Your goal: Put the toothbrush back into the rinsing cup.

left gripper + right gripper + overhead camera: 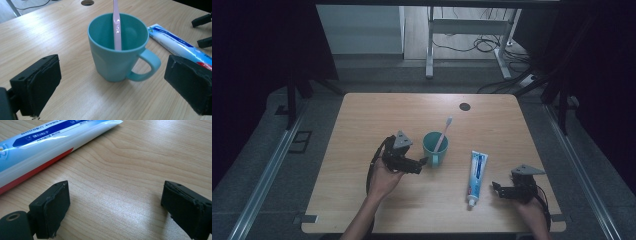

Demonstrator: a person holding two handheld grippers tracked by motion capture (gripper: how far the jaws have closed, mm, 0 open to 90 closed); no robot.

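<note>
A teal mug (434, 148) stands upright near the table's middle with a pink toothbrush (443, 133) leaning inside it. In the left gripper view the mug (117, 50) sits just ahead of the jaws, handle toward the right jaw, the toothbrush (117, 25) standing in it. My left gripper (421, 165) is open, just left of the mug. A white and blue toothpaste tube (476, 176) lies flat to the mug's right. My right gripper (495, 189) is open just right of the tube's cap end, with nothing between its jaws; the tube (47, 147) lies beyond its left jaw.
The wooden table (377, 115) has a round cable hole (465, 106) at the back. Dark curtains and a metal frame flank the table; a desk leg and cables stand on the floor behind it. The other gripper's jaws (203, 30) show past the tube in the left gripper view.
</note>
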